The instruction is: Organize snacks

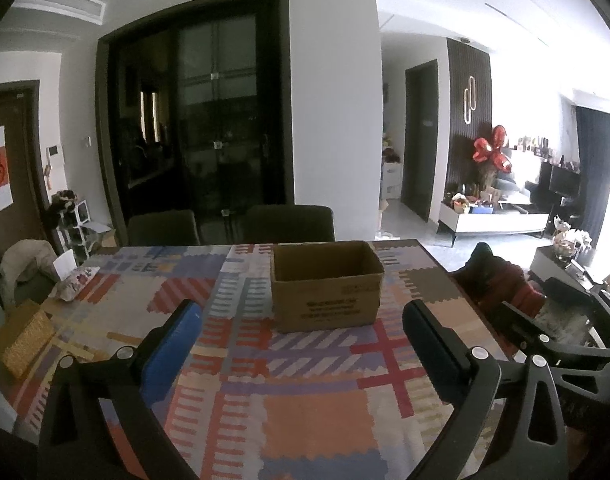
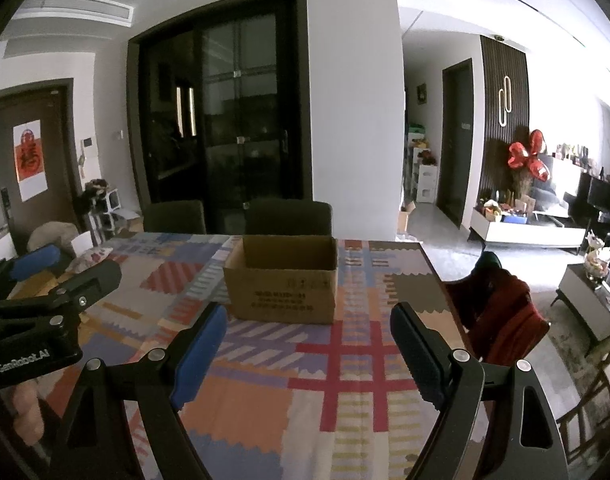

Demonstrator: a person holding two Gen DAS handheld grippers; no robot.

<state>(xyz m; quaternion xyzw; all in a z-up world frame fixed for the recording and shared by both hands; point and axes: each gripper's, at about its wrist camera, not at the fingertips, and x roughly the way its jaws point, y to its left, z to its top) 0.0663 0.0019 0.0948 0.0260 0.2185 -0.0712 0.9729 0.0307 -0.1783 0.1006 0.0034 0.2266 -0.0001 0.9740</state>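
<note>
An open brown cardboard box (image 1: 325,292) (image 2: 283,284) stands on the patchwork tablecloth (image 1: 313,412) (image 2: 257,400), past the middle of the table. Only its bare inner walls show; the bottom is hidden. A flowered snack bag (image 1: 75,284) (image 2: 91,258) lies near the table's far left corner. My left gripper (image 1: 301,312) is open just short of the box, nothing between its fingers. My right gripper (image 2: 309,312) is open too, also empty, in front of the box. The left gripper (image 2: 65,268) shows beside it in the right wrist view.
A woven yellow box (image 1: 23,340) sits at the table's left edge, a white card (image 1: 65,264) behind the snack bag. Two dark chairs (image 1: 289,222) (image 2: 173,216) stand at the far side. A chair draped with red cloth (image 2: 501,308) is at the right edge.
</note>
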